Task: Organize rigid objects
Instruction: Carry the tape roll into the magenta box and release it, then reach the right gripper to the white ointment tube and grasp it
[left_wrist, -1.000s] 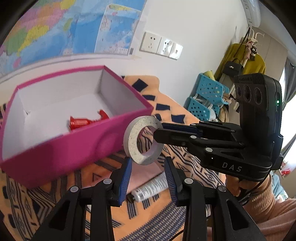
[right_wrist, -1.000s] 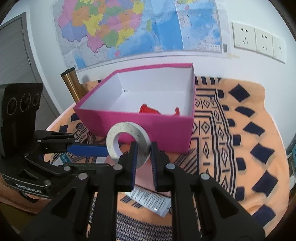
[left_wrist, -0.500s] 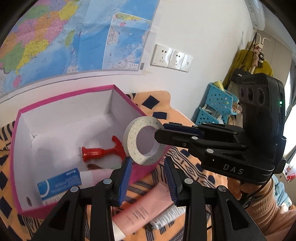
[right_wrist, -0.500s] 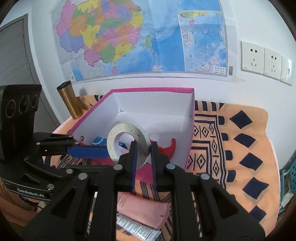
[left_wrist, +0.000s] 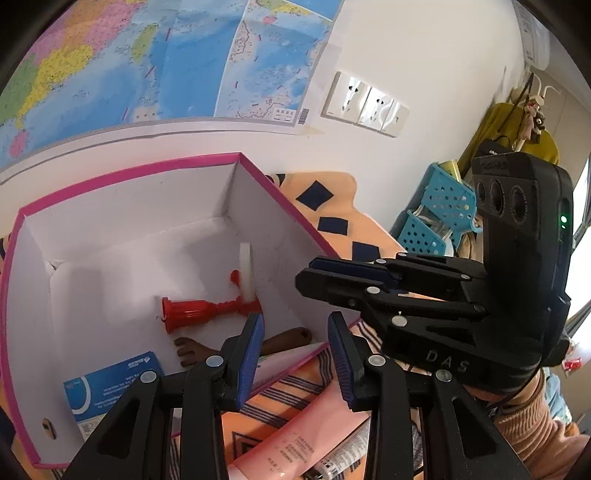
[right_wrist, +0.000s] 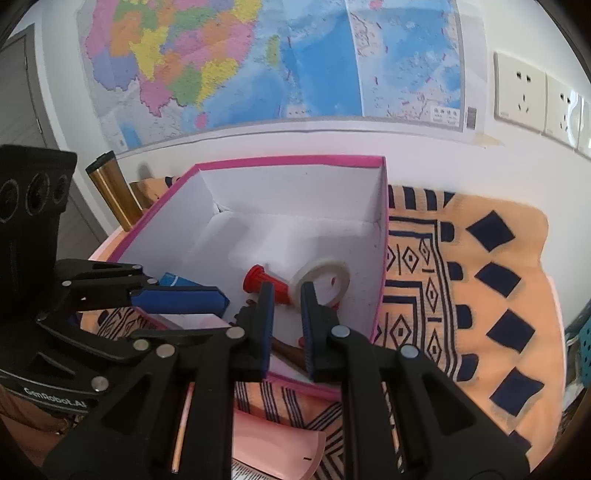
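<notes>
The ring (right_wrist: 341, 275) is in the box (left_wrist: 280, 192) now. Half a second back it was pinched at the tip of your right tongs (right_wrist: 287, 291), up over the near wall; now it's down by the right wall, on edge against the red piece (left_wrist: 192, 312). It looks a bit smeared, so I can't tell if it's settled or still tipping over.

Your right tongs are squeezed down as narrow as they go, with nothing between them. The left tongs (left_wrist: 295, 319) are only slightly apart and empty too. Both sit over the near right corner of the box, further in than a second ago.

So I'd call that item done. The blue carton (left_wrist: 110, 384) and a brown wooden thing (left_wrist: 284, 339) are in there as well. What's left out is the pink tube (left_wrist: 295, 435) on the cloth (right_wrist: 461, 295) just near of the box, with a white tube beside it. That's probably your next grab.
</notes>
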